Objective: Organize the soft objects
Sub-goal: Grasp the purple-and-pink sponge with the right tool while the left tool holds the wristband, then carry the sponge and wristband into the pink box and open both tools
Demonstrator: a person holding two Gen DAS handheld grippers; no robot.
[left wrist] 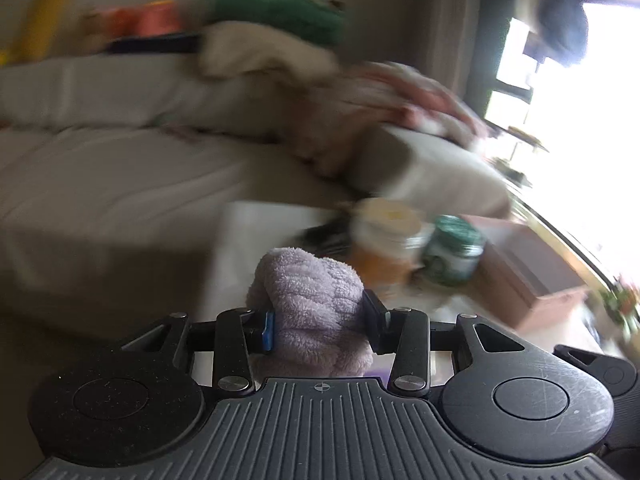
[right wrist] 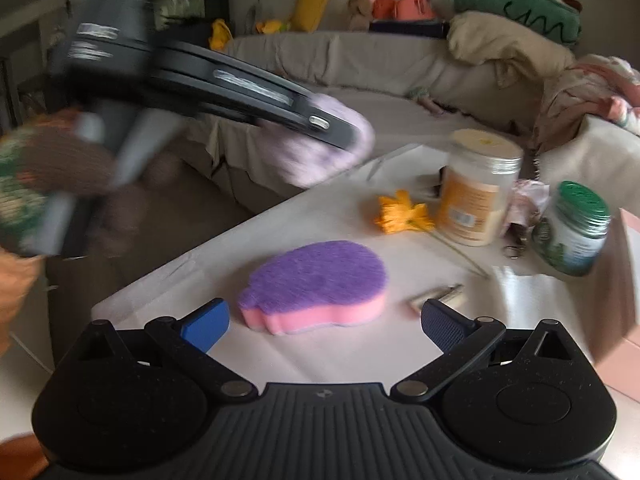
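Observation:
My left gripper (left wrist: 320, 326) is shut on a fluffy lilac cloth (left wrist: 310, 300) and holds it in the air above the white table (left wrist: 244, 248). In the right wrist view the left gripper (right wrist: 344, 136) shows blurred at upper left with the lilac cloth (right wrist: 332, 152) in it. My right gripper (right wrist: 324, 326) is open, just above the table, with a purple-and-pink sponge (right wrist: 316, 284) lying right in front of its fingers and between them.
On the table (right wrist: 200, 272) stand an orange-labelled jar (right wrist: 476, 192) and a green-lidded jar (right wrist: 572, 228), with a yellow flower (right wrist: 404, 212), a small stick (right wrist: 440, 296) and a pink box (right wrist: 628, 300). A grey sofa (right wrist: 360, 72) with piled cloths and plush toys lies behind.

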